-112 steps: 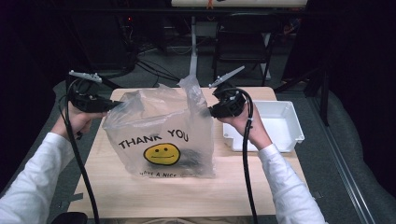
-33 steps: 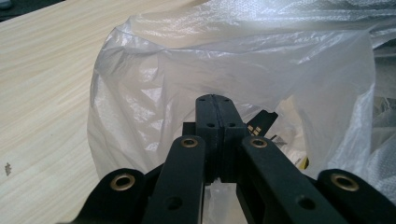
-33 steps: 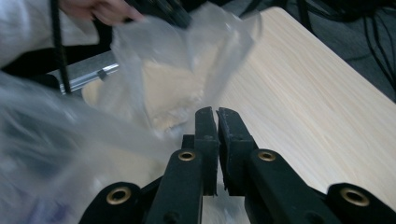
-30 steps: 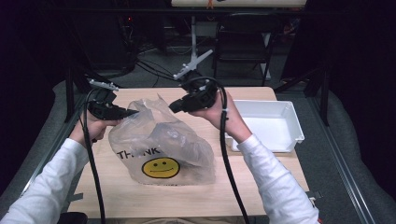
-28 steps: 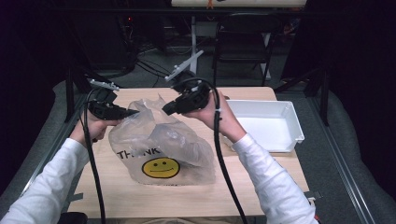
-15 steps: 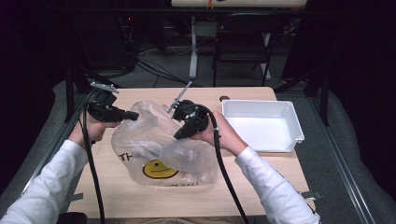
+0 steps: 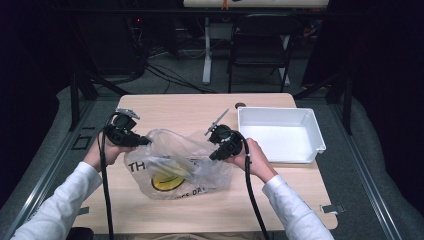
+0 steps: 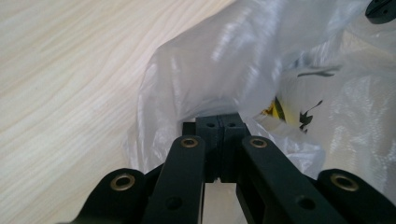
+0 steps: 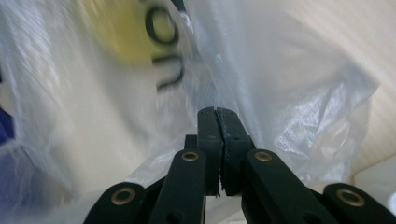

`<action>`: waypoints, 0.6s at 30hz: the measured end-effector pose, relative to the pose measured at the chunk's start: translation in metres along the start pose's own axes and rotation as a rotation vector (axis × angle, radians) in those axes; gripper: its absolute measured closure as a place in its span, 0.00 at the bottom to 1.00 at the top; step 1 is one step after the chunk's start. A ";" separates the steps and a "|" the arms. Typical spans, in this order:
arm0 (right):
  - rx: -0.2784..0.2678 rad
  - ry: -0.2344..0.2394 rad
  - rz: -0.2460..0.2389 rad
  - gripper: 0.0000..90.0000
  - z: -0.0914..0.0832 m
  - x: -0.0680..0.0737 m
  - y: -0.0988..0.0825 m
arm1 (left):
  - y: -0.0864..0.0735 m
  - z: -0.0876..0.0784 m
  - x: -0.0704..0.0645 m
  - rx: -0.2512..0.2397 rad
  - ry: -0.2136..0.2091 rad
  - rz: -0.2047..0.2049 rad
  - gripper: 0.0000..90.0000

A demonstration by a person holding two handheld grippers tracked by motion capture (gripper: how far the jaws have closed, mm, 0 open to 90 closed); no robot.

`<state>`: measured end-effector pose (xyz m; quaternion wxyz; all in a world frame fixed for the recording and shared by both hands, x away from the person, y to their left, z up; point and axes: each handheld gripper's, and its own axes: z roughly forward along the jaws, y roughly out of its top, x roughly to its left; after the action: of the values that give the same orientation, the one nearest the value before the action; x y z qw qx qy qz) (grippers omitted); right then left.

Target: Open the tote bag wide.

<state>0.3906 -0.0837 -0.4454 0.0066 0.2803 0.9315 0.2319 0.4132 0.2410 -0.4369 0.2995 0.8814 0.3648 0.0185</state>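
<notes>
Bag (image 7: 180, 170) thin, limp, slippery film, light; left gripper (image 7: 142, 142) and right gripper (image 7: 214, 156) each clamped on its rim; best held by bunched edge.

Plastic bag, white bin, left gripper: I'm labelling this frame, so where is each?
plastic bag (image 7: 200, 172), high view, its crumpled right side.
white bin (image 7: 280, 136), high view, its bare floor.
left gripper (image 7: 148, 142), high view, its jaw tips.
</notes>
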 end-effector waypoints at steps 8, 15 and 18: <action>0.105 -0.117 0.037 1.00 0.035 -0.009 -0.031 | -0.023 0.023 0.001 0.083 0.074 -0.002 1.00; 0.137 -0.171 0.070 1.00 0.050 -0.012 -0.048 | -0.040 0.034 0.003 0.118 0.125 -0.010 1.00; 0.149 -0.209 0.088 1.00 0.055 -0.014 -0.057 | -0.048 0.039 0.005 0.132 0.152 -0.016 1.00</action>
<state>0.3810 -0.1096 -0.5208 0.0724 0.3430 0.9273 0.1316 0.3960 0.2509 -0.4955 0.2123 0.8924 0.3938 0.0589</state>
